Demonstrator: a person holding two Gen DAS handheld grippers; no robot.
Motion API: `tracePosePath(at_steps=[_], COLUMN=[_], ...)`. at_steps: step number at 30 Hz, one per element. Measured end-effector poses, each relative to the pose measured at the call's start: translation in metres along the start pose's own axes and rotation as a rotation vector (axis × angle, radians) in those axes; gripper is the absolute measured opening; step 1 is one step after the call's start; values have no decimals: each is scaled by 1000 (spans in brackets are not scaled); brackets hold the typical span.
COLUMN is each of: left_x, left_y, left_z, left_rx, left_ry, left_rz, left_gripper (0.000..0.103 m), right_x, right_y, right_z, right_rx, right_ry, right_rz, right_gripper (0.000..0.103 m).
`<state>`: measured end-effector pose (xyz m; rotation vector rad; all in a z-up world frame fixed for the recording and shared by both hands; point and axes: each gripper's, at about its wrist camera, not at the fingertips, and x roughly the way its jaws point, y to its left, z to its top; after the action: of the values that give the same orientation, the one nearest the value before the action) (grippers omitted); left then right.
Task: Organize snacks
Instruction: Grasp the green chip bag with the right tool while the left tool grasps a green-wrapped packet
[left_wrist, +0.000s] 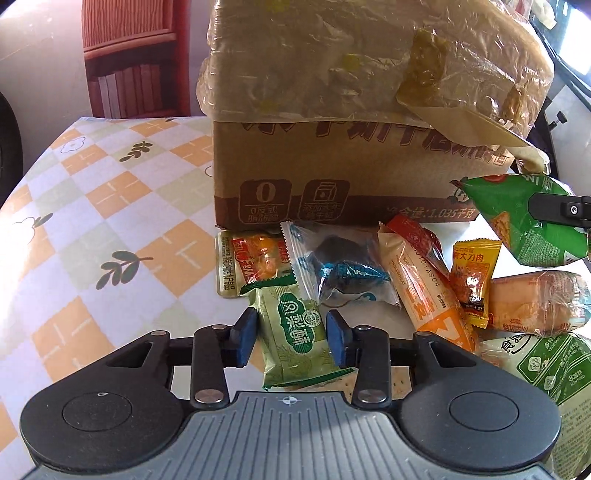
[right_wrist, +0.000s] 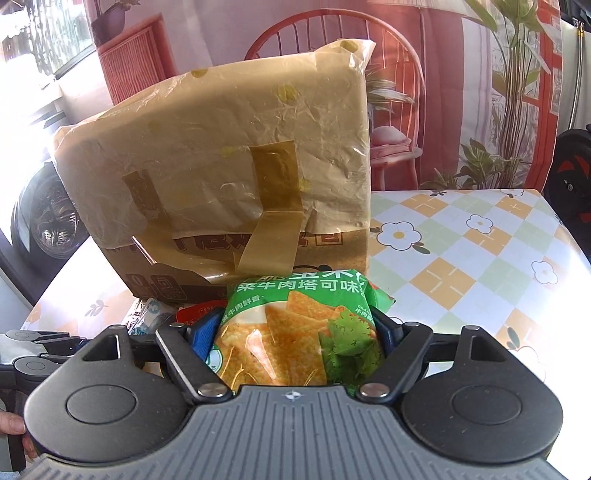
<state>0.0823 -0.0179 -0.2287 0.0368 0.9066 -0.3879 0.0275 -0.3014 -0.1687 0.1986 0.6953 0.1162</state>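
Right gripper (right_wrist: 295, 328) is clamped on the green chip bag (right_wrist: 295, 332), held clear of the table before the cardboard box (right_wrist: 229, 162), judged ready for sorting. Left gripper (left_wrist: 291, 338) stands part-open, its 2 pads flanking the pale-green pastry packet (left_wrist: 295, 336), which lies on the tablecloth (left_wrist: 110, 206) at the snack pile's near edge; contact cannot be confirmed.

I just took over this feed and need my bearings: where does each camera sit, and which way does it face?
Left wrist: rides on the left tongs, facing the cardboard box; its fingers straddle a pale green snack packet, with other snacks on the checked tablecloth.
Right wrist: rides on the right tongs, facing the same box, clamping a green chip bag; a bit of hand shows at left.
Shared: box, tablecloth, chip bag.
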Motion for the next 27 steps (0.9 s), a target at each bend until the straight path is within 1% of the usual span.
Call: tracePosePath(at_steps=[5, 11, 16, 20, 23, 25, 27], left_x=[-24, -65, -92, -106, -115, -123, -132], left_y=[14, 30, 36, 36, 32, 29, 24], left_z=[-5, -3, 6, 13, 21, 29, 37], left_rx=[-10, -50, -81, -82, -70, -54, -36], left_ry=[-35, -121, -190, -236, -263, -291, -324], left_rz=[5, -2, -3, -10, -32, -46, -60], left_gripper=[39, 38, 38, 38, 38, 38, 38], right_x=[-14, -34, -48, -58, -68, -78, -90], right_y=[0, 6, 10, 14, 17, 16, 17], right_z=[4, 10, 9, 5, 3, 6, 14], right_rx=[3, -17, -39, -41, -33, -6, 5], right_ry=[-44, -82, -82, -73, -77, -97, -131], right_rz=[5, 24, 41, 64, 87, 121, 135], right_gripper=[80, 80, 80, 80, 80, 80, 80])
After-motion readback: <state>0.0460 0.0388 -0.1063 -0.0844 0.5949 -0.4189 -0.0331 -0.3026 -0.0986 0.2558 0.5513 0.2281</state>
